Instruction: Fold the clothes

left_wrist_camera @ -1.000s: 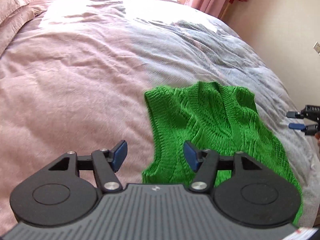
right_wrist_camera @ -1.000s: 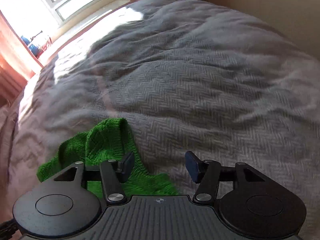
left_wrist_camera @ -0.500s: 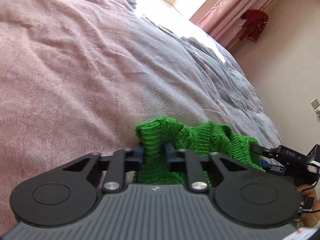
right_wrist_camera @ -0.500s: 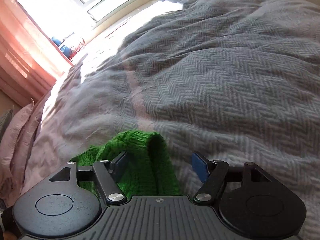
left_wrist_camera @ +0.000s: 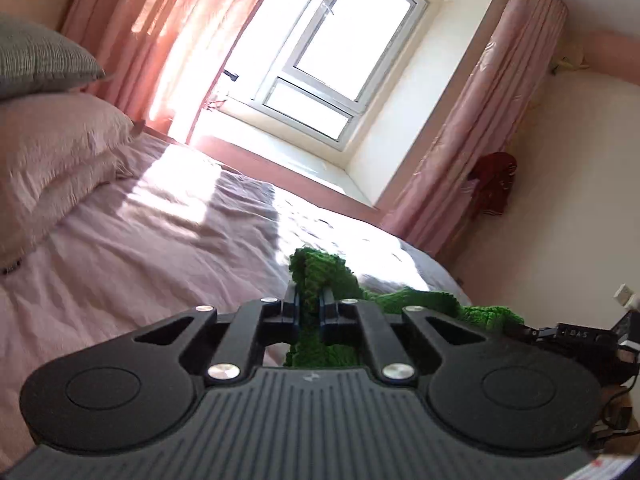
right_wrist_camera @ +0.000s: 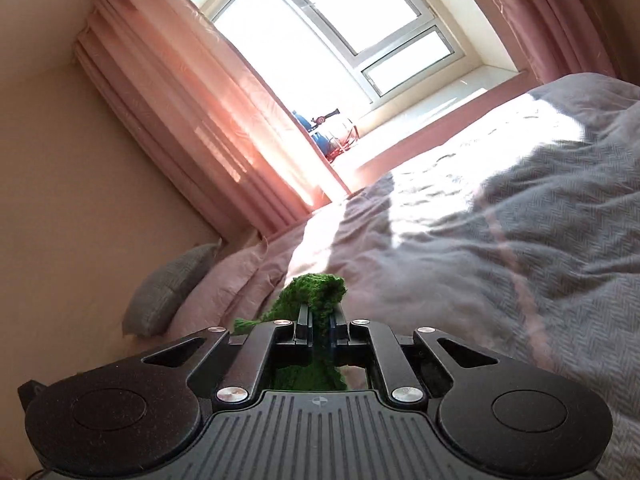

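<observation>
Left wrist view, taking the window (left_wrist_camera: 340,68) as landmark. Below and left of the window, a grey cushion (left_wrist_camera: 40,56) is lying on stacked pink pillows (left_wrist_camera: 52,148) at the head of the bed (left_wrist_camera: 140,248). Pink curtains (left_wrist_camera: 152,28) are hanging on both sides of the window. Directly below the window, the left tool (left_wrist_camera: 309,306) is gripping a bunched fold of the green knitted sweater (left_wrist_camera: 320,276); its fingers are pressing nearly together with only the knit between them. The sweater is stretching from that grip to the right, towards the right tool, whose black body is showing at the frame edge. It is sitting above the bed cover here; whether any part is touching the bed cannot be told. Below and right of the window, a dark red garment (left_wrist_camera: 492,184) is hanging beside the curtain.

Right wrist view, same landmark, the window (right_wrist_camera: 332,24). Below and left of it, the grey cushion (right_wrist_camera: 168,288) is resting against the wall. Below the window, the right tool (right_wrist_camera: 320,326) is pinching another fold of the green knitted sweater (right_wrist_camera: 316,292), fingers closing tightly on the knit. Below and right of the window, the grey herringbone blanket (right_wrist_camera: 540,248) is covering the bed.
</observation>
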The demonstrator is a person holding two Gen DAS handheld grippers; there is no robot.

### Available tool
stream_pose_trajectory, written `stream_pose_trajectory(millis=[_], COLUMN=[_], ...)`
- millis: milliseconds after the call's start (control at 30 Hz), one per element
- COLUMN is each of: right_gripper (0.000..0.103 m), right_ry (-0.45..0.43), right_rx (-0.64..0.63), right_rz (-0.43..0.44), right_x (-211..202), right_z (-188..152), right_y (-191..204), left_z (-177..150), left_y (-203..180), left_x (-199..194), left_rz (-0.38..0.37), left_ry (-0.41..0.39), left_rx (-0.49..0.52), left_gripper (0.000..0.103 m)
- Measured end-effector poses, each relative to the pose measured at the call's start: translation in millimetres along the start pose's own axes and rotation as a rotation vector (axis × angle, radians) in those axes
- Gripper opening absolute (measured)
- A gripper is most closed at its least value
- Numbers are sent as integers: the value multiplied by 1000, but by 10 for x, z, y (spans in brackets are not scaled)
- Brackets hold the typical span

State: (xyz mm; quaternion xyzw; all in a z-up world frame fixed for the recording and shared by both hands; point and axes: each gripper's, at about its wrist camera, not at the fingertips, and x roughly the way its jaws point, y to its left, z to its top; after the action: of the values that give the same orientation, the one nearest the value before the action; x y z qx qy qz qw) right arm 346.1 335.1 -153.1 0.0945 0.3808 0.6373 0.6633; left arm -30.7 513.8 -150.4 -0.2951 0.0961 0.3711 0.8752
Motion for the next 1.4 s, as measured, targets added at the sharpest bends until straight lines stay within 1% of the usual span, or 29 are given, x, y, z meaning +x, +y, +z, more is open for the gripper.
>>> stream_pose_trajectory(millis=[33,67,100,133,167,200,233,300,367,433,467,533,600,700,733,767,800,867,900,933,967,1000,1033,1067,1100,1133,1233,1333,1400], right_gripper=[7,23,43,50,51,53,54,56,57,57,57,58,58,58,47,30,7,6,6,6,8,17,24,25,31,42,66,69,69], right_ry=[24,44,41,31,39,70,114,197,313,401,420,431,425,471,473,455,427,340,313,308,324,354,382,385,372,350,222,144,139], right_rx=[-3,-9,-22,-34,-50,-69,-101,-152,-156,-164,-176,-234,-342,-536,-598,-622,-572,-356,-219,-100,41,187,307,391,438,467,511,529,523], right_rz=[-67,-158,-236,-263,-243,-233,-255,-315,-367,-408,-412,-409,-431,-510,-542,-573,-601,-627,-664,-706,-717,-695,-704,-706,-675,-640,-521,-435,-468], right_x=[145,233,250,205,113,32,-82,-302,-500,-663,-743,-838,-795,-507,-465,-493,-600,-969,-1230,-1439,-1652,-1838,-1988,-2135,-2250,-2335,-2473,-2391,-2285], right_z=[101,160,150,82,-35,-178,-418,-967,-1606,-2169,-2410,-2722,-2904,-3123,-3195,-3238,-3221,-3107,-3068,-3062,-3086,-3135,-3176,-3195,-3182,-3148,-2998,-2916,-2853], right_y=[7,16,32,55,76,104,130,183,190,250,313,517,712,844,850,832,767,556,369,183,-53,-288,-464,-591,-667,-714,-785,-876,-872], left_z=[107,161,168,118,20,-138,-316,-780,-1290,-1753,-1944,-2239,-2490,-2659,-2672,-2667,-2665,-2652,-2667,-2688,-2717,-2744,-2772,-2792,-2804,-2815,-2872,-2978,-3025], left_y=[-8,-10,-6,16,65,139,229,490,719,822,835,794,672,515,473,438,423,422,423,426,428,426,422,423,423,429,478,539,564], left_x=[142,227,252,211,123,15,-92,-267,-491,-744,-886,-1088,-1288,-1411,-1435,-1455,-1490,-1564,-1606,-1649,-1686,-1714,-1747,-1772,-1789,-1800,-1775,-1725,-1687], left_rz=[9,20,62,90,83,86,116,185,238,294,306,314,308,311,311,310,303,291,292,295,291,280,265,244,221,195,132,131,127], left_ry=[17,37,51,63,77,97,128,242,370,473,511,570,612,619,615,616,614,607,611,615,622,628,632,632,629,623,612,597,584], left_rx=[12,33,52,63,75,88,91,53,-19,-49,-59,-74,-78,-65,-51,-47,-57,-77,-79,-84,-96,-109,-123,-141,-165,-200,-326,-414,-445], left_gripper=[8,16,16,17,20,29,33,34,34,34,34,34,34,35,35,35,35,36,40,40,41,42,42,43,47,49,60,62,62])
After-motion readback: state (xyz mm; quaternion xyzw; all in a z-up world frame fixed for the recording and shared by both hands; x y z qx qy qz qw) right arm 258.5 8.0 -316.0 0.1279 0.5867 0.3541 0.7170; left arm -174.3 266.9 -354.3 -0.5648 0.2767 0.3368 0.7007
